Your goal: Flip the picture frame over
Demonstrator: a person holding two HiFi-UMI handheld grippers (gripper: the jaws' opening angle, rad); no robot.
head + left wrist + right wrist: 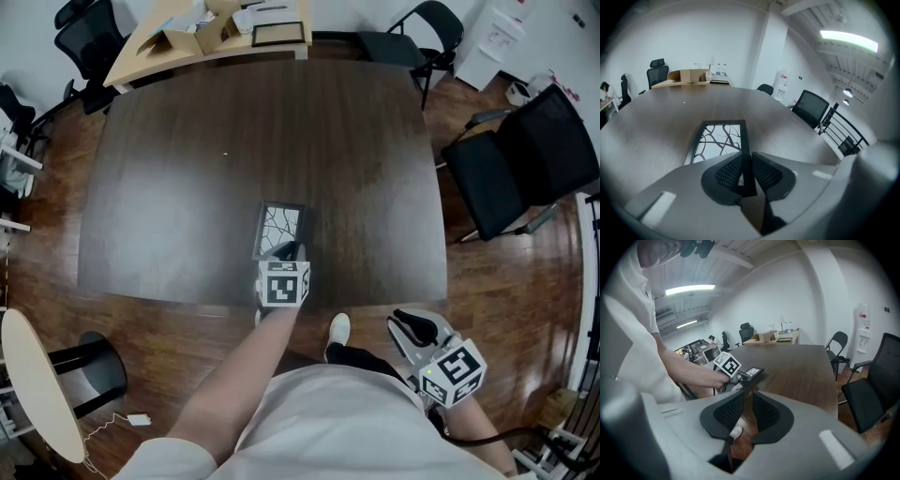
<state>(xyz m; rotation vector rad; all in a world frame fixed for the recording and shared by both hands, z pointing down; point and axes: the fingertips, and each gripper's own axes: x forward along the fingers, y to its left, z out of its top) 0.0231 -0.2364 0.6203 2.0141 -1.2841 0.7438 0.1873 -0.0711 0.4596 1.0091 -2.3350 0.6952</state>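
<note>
A black picture frame [280, 226] with a branching-line picture lies face up near the front edge of the dark table [187, 178]. My left gripper [286, 251] is shut on the frame's near right corner. In the left gripper view the frame [717, 138] runs away from the gripper [746, 169], its right rail pinched between the two pads. My right gripper [405, 324] hangs off the table at my right side, shut with nothing in it. The right gripper view looks past that gripper [746, 411] to the frame [752, 372] and the left gripper [740, 376].
Black office chairs stand right of the table [525, 159] and at its far right corner [412, 42]. A light wooden desk [141, 47] behind holds cardboard boxes and another frame [278, 35]. A round white table [33, 384] stands at the near left. My shoe [338, 328] shows below the table edge.
</note>
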